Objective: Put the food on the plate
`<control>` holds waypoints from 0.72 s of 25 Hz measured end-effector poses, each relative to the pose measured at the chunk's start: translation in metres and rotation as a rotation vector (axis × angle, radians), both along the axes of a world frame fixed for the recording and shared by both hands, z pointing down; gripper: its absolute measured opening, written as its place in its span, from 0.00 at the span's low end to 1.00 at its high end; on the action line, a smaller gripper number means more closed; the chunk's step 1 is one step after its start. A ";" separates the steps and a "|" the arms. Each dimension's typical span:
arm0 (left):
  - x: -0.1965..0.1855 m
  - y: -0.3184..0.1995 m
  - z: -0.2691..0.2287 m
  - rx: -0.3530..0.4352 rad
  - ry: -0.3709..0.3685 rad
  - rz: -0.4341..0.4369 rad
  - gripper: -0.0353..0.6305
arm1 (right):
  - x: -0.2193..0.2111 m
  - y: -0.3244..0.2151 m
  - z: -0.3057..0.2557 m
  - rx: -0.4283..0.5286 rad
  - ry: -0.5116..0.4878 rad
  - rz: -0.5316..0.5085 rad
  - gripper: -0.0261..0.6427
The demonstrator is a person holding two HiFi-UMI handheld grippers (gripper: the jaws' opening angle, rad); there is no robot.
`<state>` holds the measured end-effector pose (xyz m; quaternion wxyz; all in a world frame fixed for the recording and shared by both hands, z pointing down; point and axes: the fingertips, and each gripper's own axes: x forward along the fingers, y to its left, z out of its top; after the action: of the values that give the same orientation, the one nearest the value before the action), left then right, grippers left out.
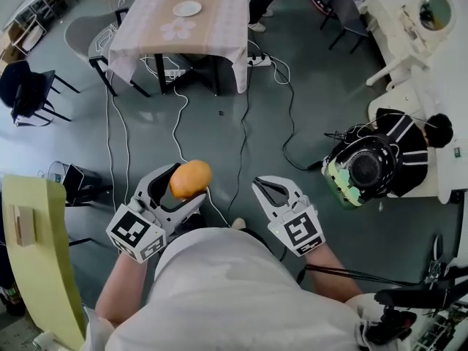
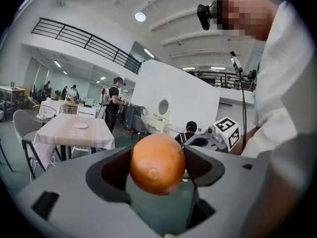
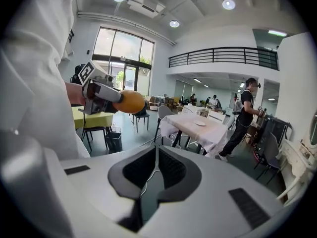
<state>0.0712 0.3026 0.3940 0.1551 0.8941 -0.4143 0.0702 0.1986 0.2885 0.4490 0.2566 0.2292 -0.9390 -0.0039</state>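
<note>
Head view: plate (image 1: pixel 187 8) on far counter (image 1: pixel 219 28), well apart from orange (image 1: pixel 190 179), held over floor (image 1: pixel 329 108) in L gripper (image 1: pixel 183 186); R gripper (image 1: pixel 272 190) beside.
L gripper view: fingers (image 2: pixel 106 170) clamped on orange, fruit mid-gap.
R gripper view: fingers (image 3: pixel 173 170) pressed together; orange upper left, apart.

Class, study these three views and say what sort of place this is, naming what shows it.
Probably a big indoor hall set up as a test space with dining furniture: a cloth-covered table with a plate, loose cables trailing over the floor, and a railed balcony above.
</note>
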 end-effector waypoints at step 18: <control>-0.165 -0.086 0.005 0.013 0.019 -0.019 0.58 | -0.164 -0.092 -0.021 0.037 0.029 0.053 0.27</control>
<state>-0.0939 0.2166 0.3987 0.1540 0.8918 -0.4216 0.0575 0.0351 0.1966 0.4280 0.2656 0.2585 -0.9286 -0.0180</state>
